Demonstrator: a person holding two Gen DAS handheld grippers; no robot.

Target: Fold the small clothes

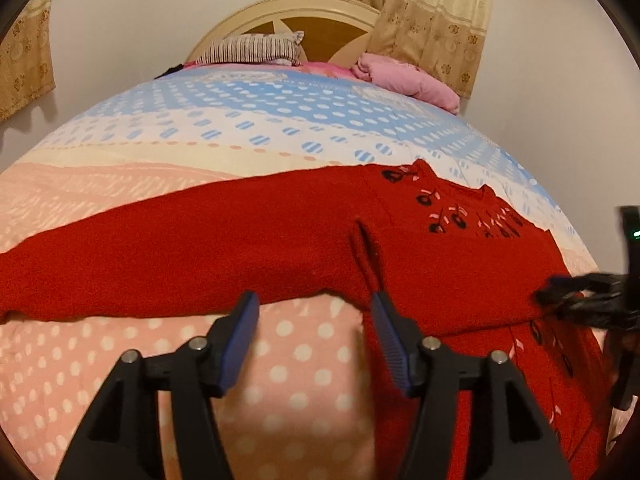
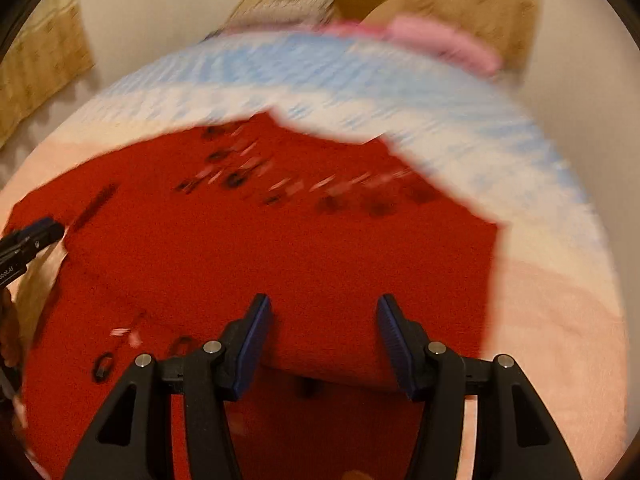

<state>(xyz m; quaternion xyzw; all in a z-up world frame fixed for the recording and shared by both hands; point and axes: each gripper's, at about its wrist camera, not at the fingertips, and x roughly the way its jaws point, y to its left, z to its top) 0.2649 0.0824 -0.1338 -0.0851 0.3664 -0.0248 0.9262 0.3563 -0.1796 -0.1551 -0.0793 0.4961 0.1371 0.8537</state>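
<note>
Red — one sweater (image 1: 280, 236) on one bed (image 1: 240, 120); both grippers (image 1: 314, 306) (image 2: 324, 308) half-open, empty.

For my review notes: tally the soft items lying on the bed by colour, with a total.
Red: 1, the red knitted sweater with black embroidered flowers
Pink: 1, the bundled pink cloth by the headboard
Striped black-and-white: 1, the striped pillow
Total: 3, all on the dotted pink-and-blue bedspread

left wrist: low, close, facing headboard (image 1: 304, 12) | right wrist: steeper, blurred | shared: red garment (image 1: 240, 240), bedspread (image 1: 240, 120)
</note>
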